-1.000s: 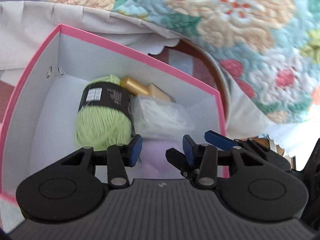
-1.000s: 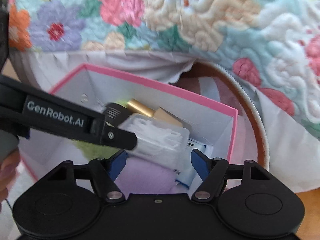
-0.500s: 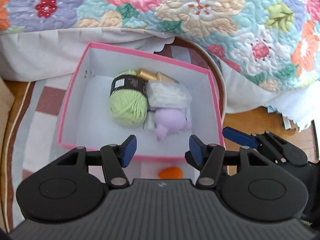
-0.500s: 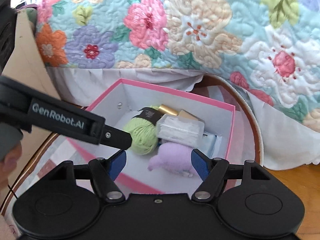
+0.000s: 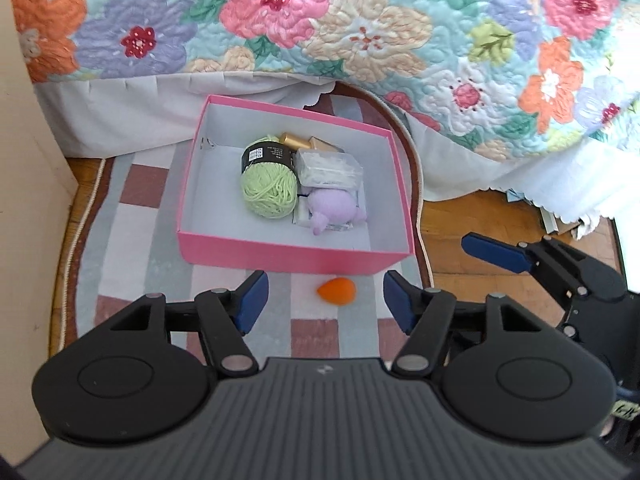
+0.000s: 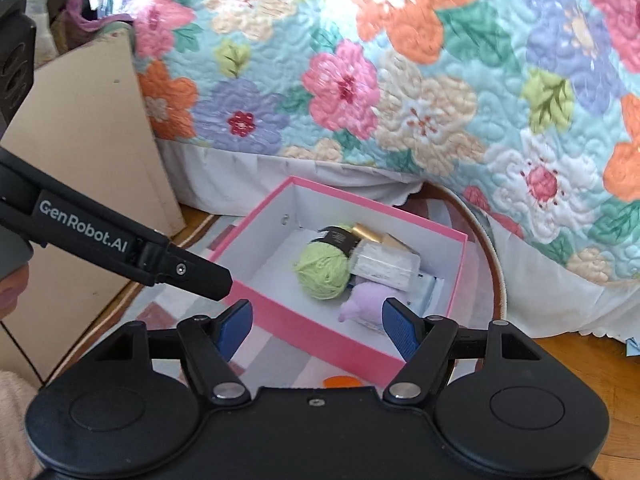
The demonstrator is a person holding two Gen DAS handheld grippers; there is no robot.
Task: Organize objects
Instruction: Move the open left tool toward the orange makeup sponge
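Note:
A pink box (image 5: 288,254) (image 6: 320,334) with a white inside stands on a striped rug. In it lie a green yarn ball (image 5: 269,188) (image 6: 324,270), a gold tube (image 5: 295,141), a clear plastic case (image 5: 329,168) (image 6: 384,266) and a lilac plush toy (image 5: 334,210) (image 6: 366,300). An orange egg-shaped thing (image 5: 337,291) (image 6: 341,381) lies on the rug just in front of the box. My left gripper (image 5: 325,306) hangs above that orange thing, its jaws opening with nothing between them. My right gripper (image 6: 316,326) is open and empty above the box's near wall.
A bed with a flowered quilt (image 5: 360,28) and white skirt stands behind the box. A beige cabinet side (image 5: 24,160) rises at the left. Wooden floor (image 5: 480,216) shows right of the rug (image 5: 132,216). The other gripper (image 5: 520,260) shows at the right of the left wrist view.
Both grippers have pulled up and back out of the box, so the whole box and the orange thing now show. The left jaws have widened; the lilac toy lies in the box.

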